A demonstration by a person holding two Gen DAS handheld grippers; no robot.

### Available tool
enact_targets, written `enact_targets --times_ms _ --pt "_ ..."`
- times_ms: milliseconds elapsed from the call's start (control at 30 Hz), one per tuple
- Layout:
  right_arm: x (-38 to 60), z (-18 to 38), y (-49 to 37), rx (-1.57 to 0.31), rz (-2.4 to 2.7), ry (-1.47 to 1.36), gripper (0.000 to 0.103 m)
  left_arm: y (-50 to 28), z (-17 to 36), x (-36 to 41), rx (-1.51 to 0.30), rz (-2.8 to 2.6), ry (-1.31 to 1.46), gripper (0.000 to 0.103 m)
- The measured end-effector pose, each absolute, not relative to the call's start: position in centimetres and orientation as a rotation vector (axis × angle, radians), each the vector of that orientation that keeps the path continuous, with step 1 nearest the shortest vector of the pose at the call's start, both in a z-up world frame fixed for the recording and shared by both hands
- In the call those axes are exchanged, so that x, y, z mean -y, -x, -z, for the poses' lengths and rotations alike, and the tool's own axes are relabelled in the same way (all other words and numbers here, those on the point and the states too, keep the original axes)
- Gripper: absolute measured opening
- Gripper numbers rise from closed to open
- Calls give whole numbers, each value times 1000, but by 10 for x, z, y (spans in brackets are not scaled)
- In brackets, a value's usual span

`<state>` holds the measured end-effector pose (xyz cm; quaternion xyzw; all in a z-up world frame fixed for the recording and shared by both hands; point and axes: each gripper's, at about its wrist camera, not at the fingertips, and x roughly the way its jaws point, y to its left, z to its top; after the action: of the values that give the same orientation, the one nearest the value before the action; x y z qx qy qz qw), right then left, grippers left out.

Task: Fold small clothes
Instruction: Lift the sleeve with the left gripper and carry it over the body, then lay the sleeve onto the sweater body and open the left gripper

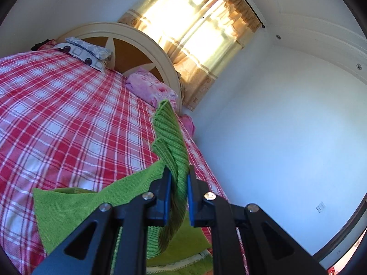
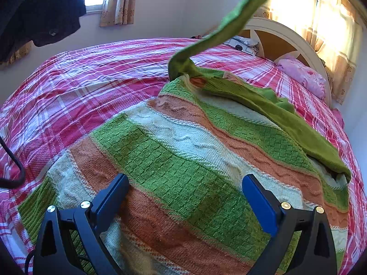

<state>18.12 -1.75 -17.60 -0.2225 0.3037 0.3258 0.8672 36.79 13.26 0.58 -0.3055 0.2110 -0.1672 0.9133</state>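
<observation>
Your left tool [image 1: 179, 178] is clamped on the green ribbed sleeve [image 1: 170, 135] of the striped knit sweater [image 2: 183, 160], its blue pads nearly together with the knit pinched between them. From the right wrist view, that sleeve [image 2: 231, 20] rises in a long band from the sweater's shoulder up to the top edge of the picture. Your right tool [image 2: 185, 197] hangs over the sweater's lower part with its fingers spread wide and nothing between them. You have the sweater lying spread on the bed [image 2: 91, 68], on the red-and-white checked cover, its other green sleeve [image 2: 298, 126] draped across its body. Two pillows [image 1: 151, 87] lie by the headboard [image 1: 137, 43].
</observation>
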Motion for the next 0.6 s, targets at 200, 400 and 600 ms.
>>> enact_targets --times_ms 200,400,600 --pt "19 177 -184 -648 -693 443 100 -382 5 -106 -482 369 619 12" --pt "21 177 -185 -646 -693 433 100 -398 20 -79 -547 404 603 12" --pt "22 177 -185 -650 -695 433 100 -418 47 -50 -632 441 592 12"
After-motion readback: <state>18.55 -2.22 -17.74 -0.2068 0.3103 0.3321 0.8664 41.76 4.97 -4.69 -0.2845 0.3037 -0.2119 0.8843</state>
